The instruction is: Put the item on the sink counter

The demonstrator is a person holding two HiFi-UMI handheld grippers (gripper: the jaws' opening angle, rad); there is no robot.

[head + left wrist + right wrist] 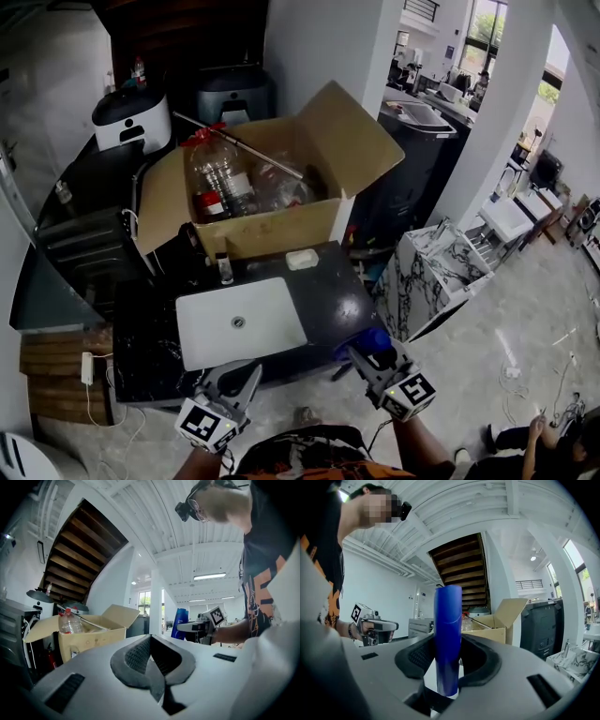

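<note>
A tall blue bottle (448, 634) stands upright between the pads of my right gripper (448, 656), which is shut on it. From the head view, that gripper (364, 351) hangs just off the front right corner of the black sink counter (328, 291), and the blue bottle (371, 341) shows at its tip. The white sink basin (239, 323) is set into the counter. My left gripper (249, 379) hovers at the counter's front edge below the basin. Its jaws (151, 644) are shut with nothing in them. The left gripper view also catches the blue bottle (180, 623) off to its right.
An open cardboard box (272, 230) with plastic bottles (217, 173) sits behind the sink. A white soap bar (301, 260) and a small bottle (224, 269) lie on the counter. A dark rack (89, 248) stands at left, a marble-patterned stand (433, 274) at right.
</note>
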